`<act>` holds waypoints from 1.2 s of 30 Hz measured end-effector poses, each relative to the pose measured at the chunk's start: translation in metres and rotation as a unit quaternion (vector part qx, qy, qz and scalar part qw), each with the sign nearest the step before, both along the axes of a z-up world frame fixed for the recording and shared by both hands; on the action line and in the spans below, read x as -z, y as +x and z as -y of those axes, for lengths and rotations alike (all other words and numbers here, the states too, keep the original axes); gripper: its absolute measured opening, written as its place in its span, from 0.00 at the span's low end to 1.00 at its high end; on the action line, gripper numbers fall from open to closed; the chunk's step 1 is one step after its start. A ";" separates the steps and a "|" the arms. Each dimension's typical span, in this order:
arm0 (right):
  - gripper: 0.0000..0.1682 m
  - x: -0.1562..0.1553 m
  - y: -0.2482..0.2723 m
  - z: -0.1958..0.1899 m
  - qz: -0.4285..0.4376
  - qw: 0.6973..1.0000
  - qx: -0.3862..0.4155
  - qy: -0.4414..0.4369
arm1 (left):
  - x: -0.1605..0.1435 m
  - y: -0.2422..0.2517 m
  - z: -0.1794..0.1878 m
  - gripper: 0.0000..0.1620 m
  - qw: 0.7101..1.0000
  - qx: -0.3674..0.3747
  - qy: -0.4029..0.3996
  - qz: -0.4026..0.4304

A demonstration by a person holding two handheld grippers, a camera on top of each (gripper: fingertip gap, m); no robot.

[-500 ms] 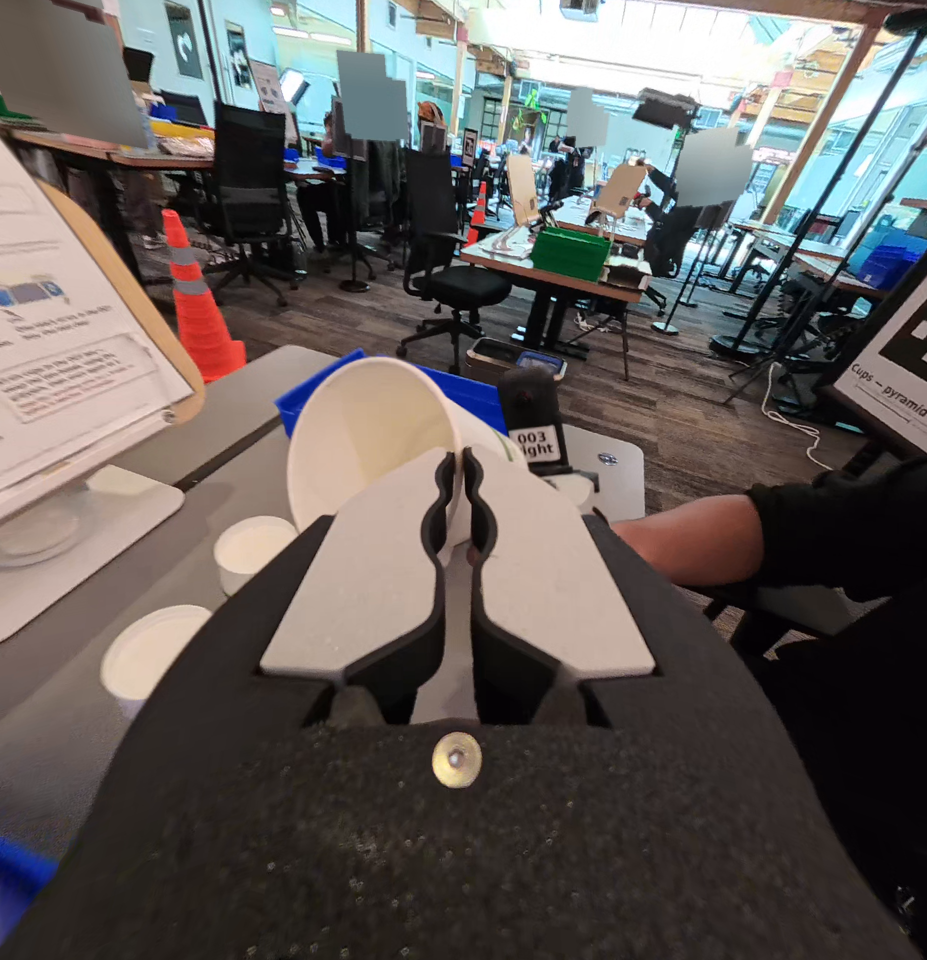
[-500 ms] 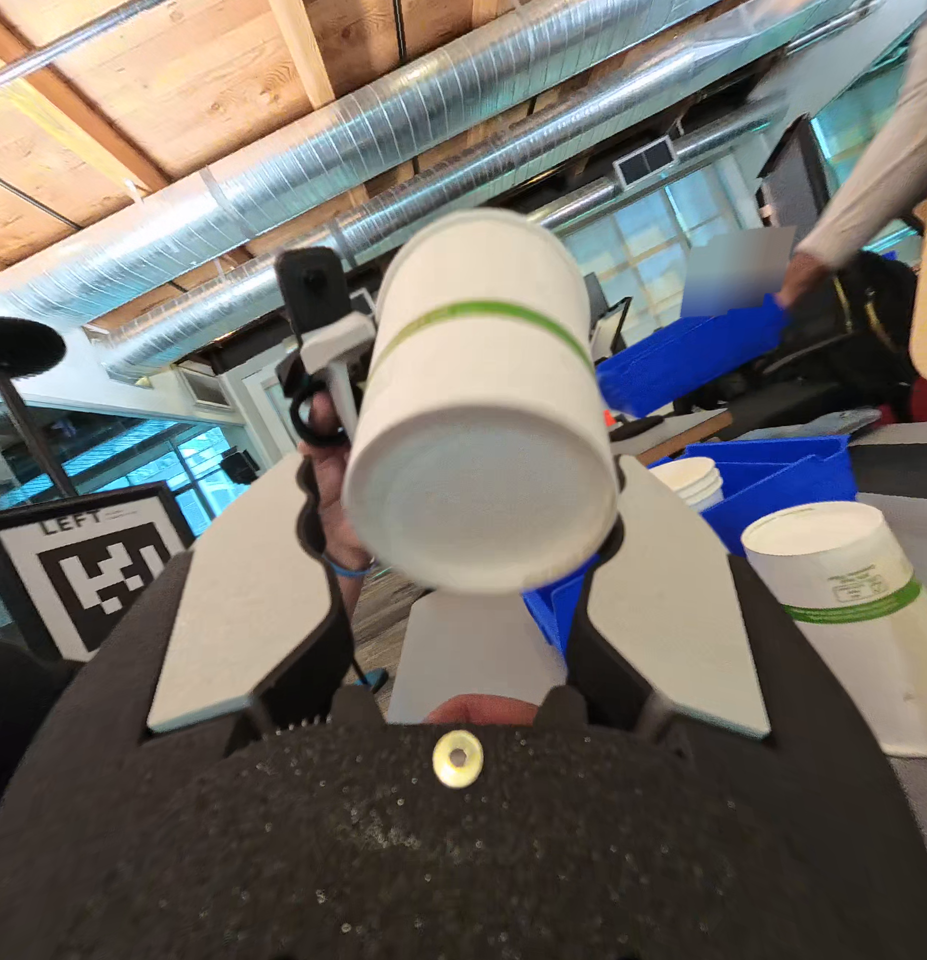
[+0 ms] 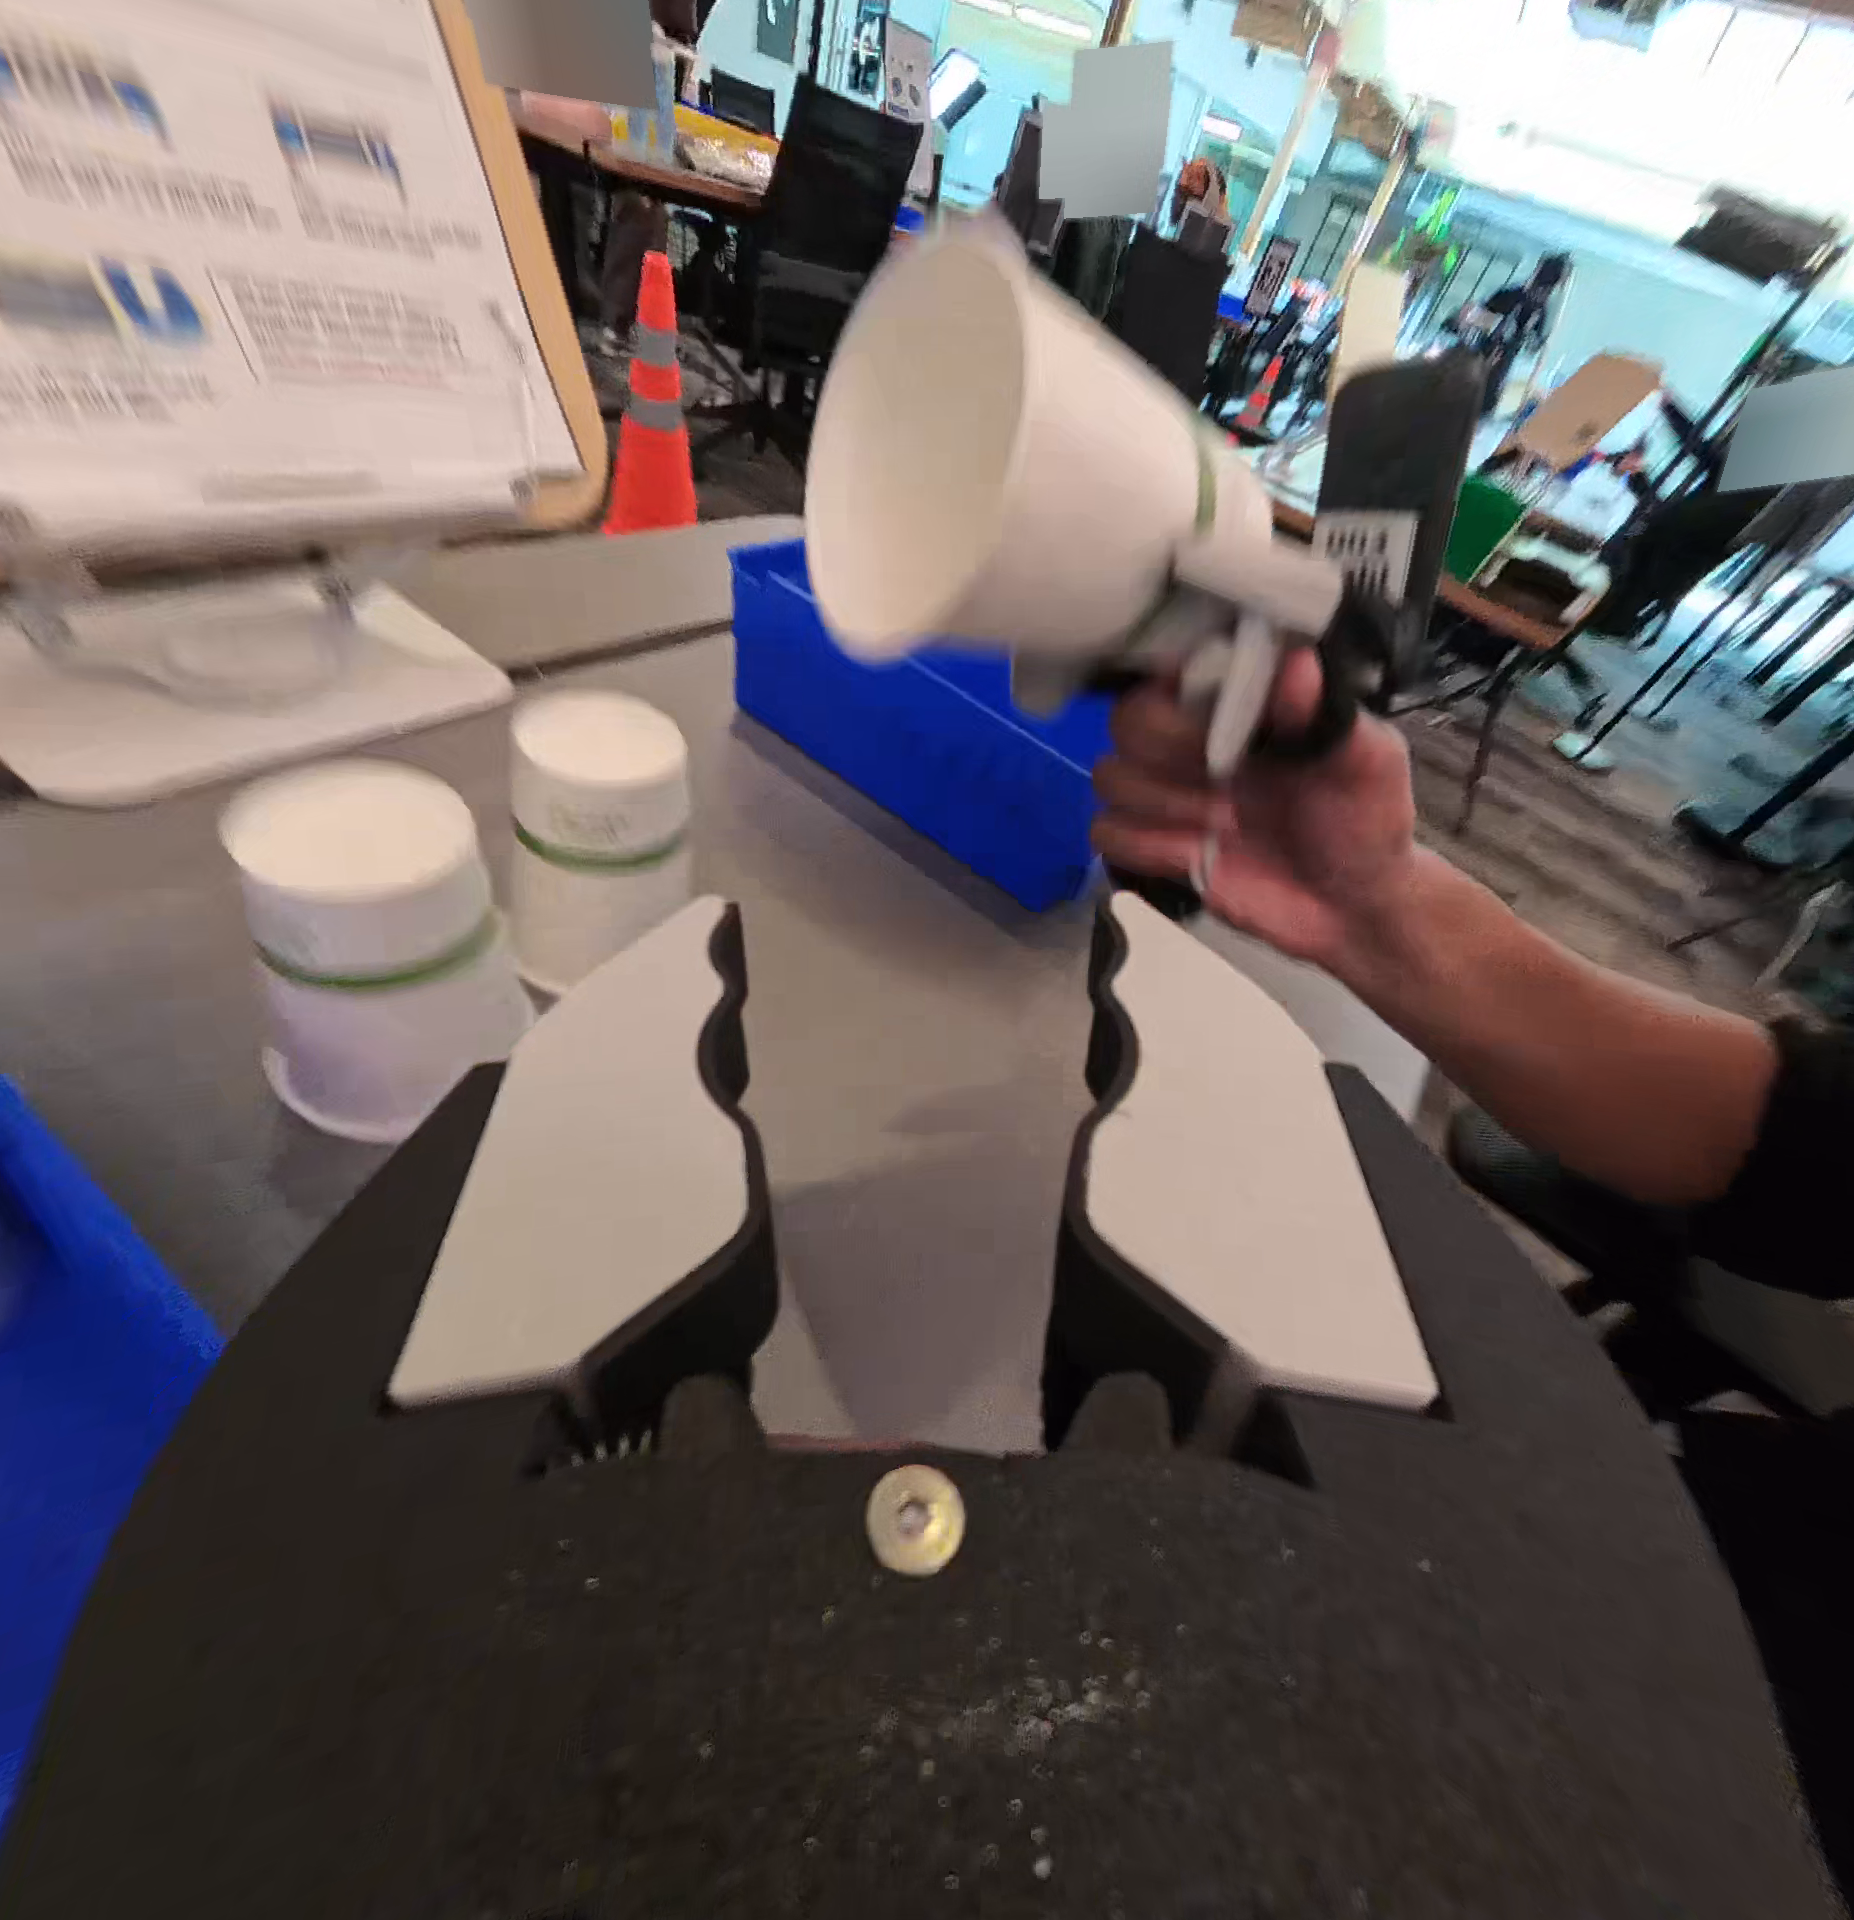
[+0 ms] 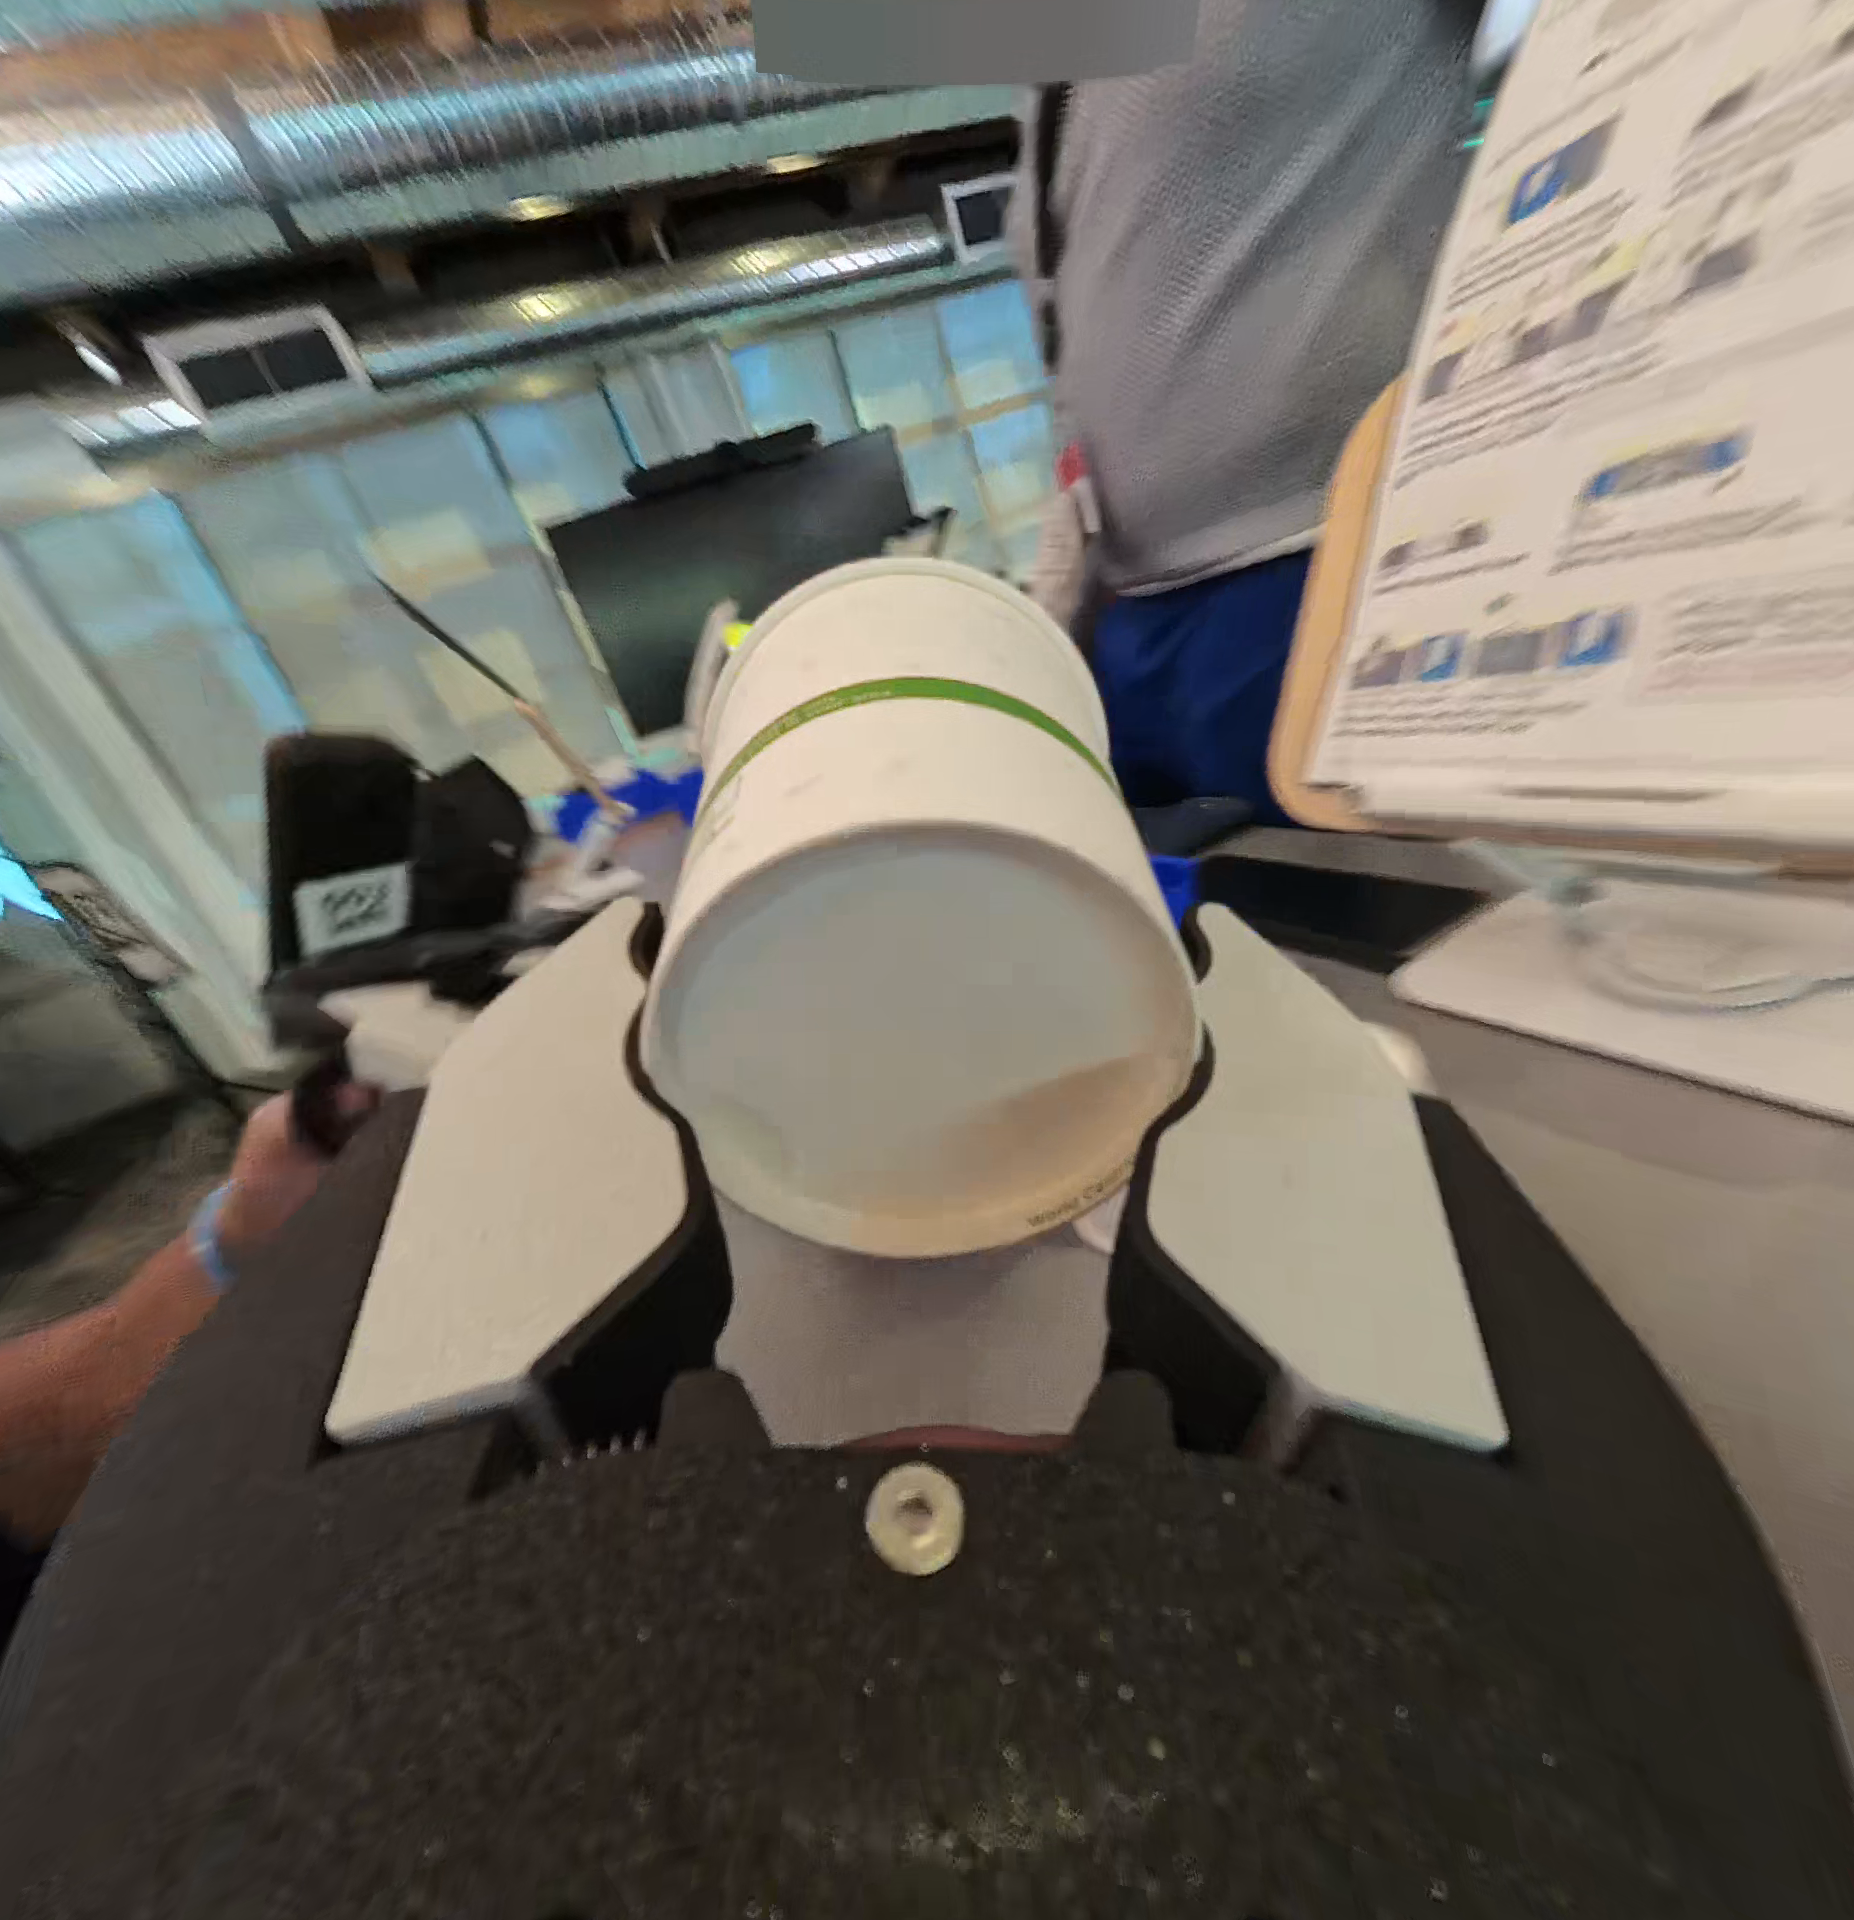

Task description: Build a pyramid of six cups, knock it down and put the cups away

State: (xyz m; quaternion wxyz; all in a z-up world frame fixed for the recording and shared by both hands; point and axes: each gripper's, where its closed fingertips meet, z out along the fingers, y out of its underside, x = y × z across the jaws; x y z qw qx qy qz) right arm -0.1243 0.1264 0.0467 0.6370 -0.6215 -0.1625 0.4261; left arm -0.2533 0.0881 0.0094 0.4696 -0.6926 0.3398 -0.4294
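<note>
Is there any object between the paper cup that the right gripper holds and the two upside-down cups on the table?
Nothing visible. The right gripper holds the white paper cup with a green band in the air above the blue plastic bin. Between it and the two upside-down white cups lies only bare grey table.

we see the instruction sheet [image 3: 227, 239] smeared by motion blur and cut off at the left edge, a blue bin [image 3: 50, 1351] cropped at the lower left, the held cup [image 4: 918, 935] hiding the right gripper's fingertips, its mouth unseen there
</note>
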 end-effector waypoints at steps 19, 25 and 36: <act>0.55 0.151 0.098 -0.104 0.667 0.662 -0.134 -0.313 | 0.127 0.017 0.059 0.31 0.989 0.067 -0.093 -0.091; 0.55 0.171 0.080 -0.109 0.693 0.624 -0.159 -0.324 | 0.127 0.012 0.057 0.31 0.989 0.067 -0.102 -0.085; 0.55 0.192 0.077 -0.110 0.691 0.630 -0.161 -0.316 | 0.129 0.010 0.057 0.32 0.988 0.070 -0.091 -0.100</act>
